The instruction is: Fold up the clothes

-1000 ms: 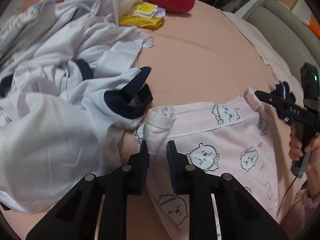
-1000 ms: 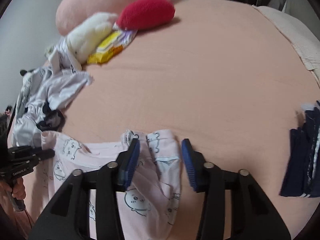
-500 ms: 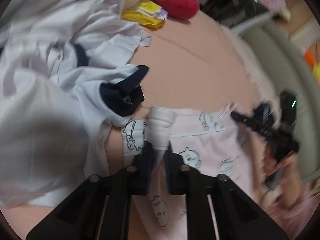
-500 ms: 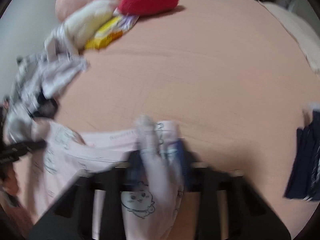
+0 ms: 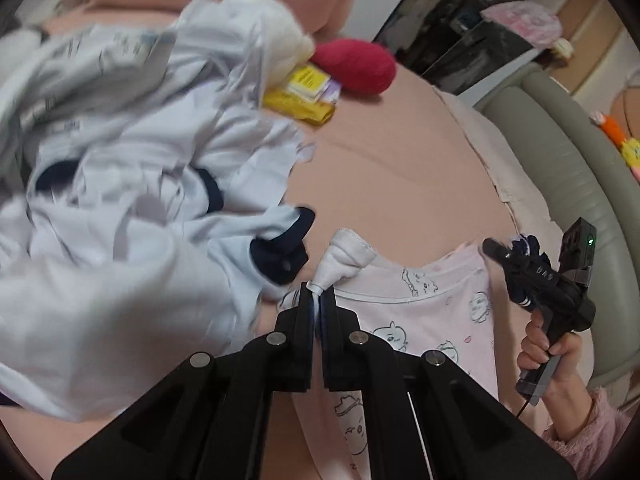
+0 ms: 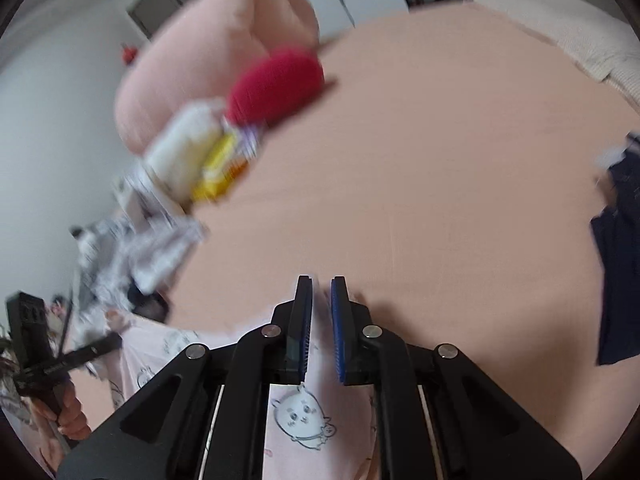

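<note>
A pink garment printed with cartoon animals (image 5: pixel 436 320) hangs between my two grippers above the peach bed sheet (image 5: pixel 392 168). My left gripper (image 5: pixel 318 296) is shut on a bunched white-lined corner of it (image 5: pixel 344 256). My right gripper (image 6: pixel 321 292) is shut on the other corner; the cloth (image 6: pixel 308 420) hangs down between and below its fingers. The right gripper also shows in the left wrist view (image 5: pixel 536 276), held in a hand, at the garment's far corner.
A pile of pale blue clothes with navy cuffs (image 5: pixel 132 200) lies left of the pink garment. A red cushion (image 5: pixel 356 66), a yellow packet (image 5: pixel 304 96) and a white plush (image 6: pixel 188 144) lie at the bed's far side. Folded navy clothes (image 6: pixel 620 248) lie at the right.
Both grippers closed on the pink garment's top corners and lifted it off the bed. The views tilted upward and moved quickly, blurring the background.
</note>
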`<state>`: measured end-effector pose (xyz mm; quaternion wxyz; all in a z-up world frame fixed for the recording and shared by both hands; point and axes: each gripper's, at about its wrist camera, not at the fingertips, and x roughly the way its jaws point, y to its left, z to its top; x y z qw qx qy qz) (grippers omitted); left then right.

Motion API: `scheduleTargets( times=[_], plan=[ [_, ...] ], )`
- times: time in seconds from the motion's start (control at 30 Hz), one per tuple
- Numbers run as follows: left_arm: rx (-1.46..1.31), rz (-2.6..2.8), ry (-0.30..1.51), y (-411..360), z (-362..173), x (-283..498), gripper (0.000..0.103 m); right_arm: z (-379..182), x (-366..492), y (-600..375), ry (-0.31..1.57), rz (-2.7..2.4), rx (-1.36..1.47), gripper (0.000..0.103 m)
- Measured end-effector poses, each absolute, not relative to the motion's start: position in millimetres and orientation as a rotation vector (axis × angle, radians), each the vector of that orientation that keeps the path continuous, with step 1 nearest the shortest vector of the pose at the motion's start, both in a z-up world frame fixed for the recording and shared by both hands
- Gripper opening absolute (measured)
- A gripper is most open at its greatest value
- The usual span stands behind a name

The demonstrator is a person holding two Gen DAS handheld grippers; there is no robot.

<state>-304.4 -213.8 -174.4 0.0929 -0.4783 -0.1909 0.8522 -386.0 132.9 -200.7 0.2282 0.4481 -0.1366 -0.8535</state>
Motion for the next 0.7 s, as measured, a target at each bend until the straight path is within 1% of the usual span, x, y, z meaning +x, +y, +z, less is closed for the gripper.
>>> scheduleTargets(
  times=[0.07,0.1,0.13,0.17,0.2,0.23,0.27,0.3,0.33,0.37,0.4,0.43,0.47,0.5,0.53,0.6,0.67,0.7],
  plan=[
    [-1.520,2.458,-0.547,-211.4,-187.9,-308.3,0.005,-195.6,-388.0,135.7,-0.362,-2.361,1.242,0.008],
    [-1.588,2.427,-0.543,-210.2,-197.2,-310.6,0.008,-198.2,-391.2,133.5,-0.344,-2.343,1.276,0.009],
    [-1.655,2.393,-0.539,-209.0,-206.6,-313.0,0.010,-200.9,-394.3,131.1,-0.326,-2.325,1.310,0.012],
    [-1.672,2.387,-0.525,-207.3,-208.5,-314.0,0.011,-202.6,-395.0,129.0,-0.314,-2.304,1.331,0.018],
    [-1.648,2.404,-0.503,-205.3,-204.5,-313.9,0.021,-204.3,-395.6,127.0,-0.303,-2.282,1.352,0.027],
    [-1.627,2.421,-0.481,-203.7,-200.7,-314.0,0.032,-205.9,-396.2,124.9,-0.292,-2.260,1.373,0.052],
    [-1.608,2.433,-0.467,-202.9,-199.0,-314.4,0.059,-208.9,-396.2,121.1,-0.261,-2.235,1.401,0.072],
    [-1.588,2.440,-0.462,-202.3,-198.9,-315.0,0.063,-214.9,-396.0,115.0,-0.219,-2.205,1.438,0.072],
    [-1.585,2.444,-0.460,-201.7,-201.6,-316.0,0.063,-221.1,-395.7,108.9,-0.177,-2.174,1.473,0.073],
    [-1.595,2.446,-0.462,-201.0,-206.5,-317.3,0.056,-224.1,-393.5,102.3,-0.111,-2.184,1.473,0.069],
    [-1.593,2.463,-0.458,-199.8,-209.8,-319.5,0.039,-222.8,-390.3,97.4,-0.045,-2.208,1.451,0.061],
    [-1.572,2.476,-0.480,-200.1,-210.7,-321.2,0.031,-221.4,-387.0,92.5,0.022,-2.231,1.428,0.027],
    [-1.542,2.477,-0.527,-202.0,-210.6,-322.1,0.013,-222.2,-387.8,92.5,-0.008,-2.205,1.435,0.018],
    [-1.512,2.476,-0.574,-203.8,-210.6,-322.9,0.009,-220.1,-388.1,96.4,-0.075,-2.198,1.429,0.011],
    [-1.489,2.482,-0.589,-204.6,-207.5,-322.7,0.009,-217.8,-388.4,100.3,-0.143,-2.191,1.422,0.011],
    [-1.455,2.505,-0.568,-204.4,-196.5,-321.0,0.009,-205.3,-380.0,109.0,-0.213,-2.223,1.335,0.010],
    [-1.514,2.511,-0.531,-203.2,-201.4,-322.4,0.010,-199.4,-376.7,115.0,-0.267,-2.232,1.304,0.010],
    [-1.558,2.510,-0.510,-202.4,-206.2,-323.5,0.013,-203.4,-378.9,115.4,-0.283,-2.220,1.326,0.010]
  ],
)
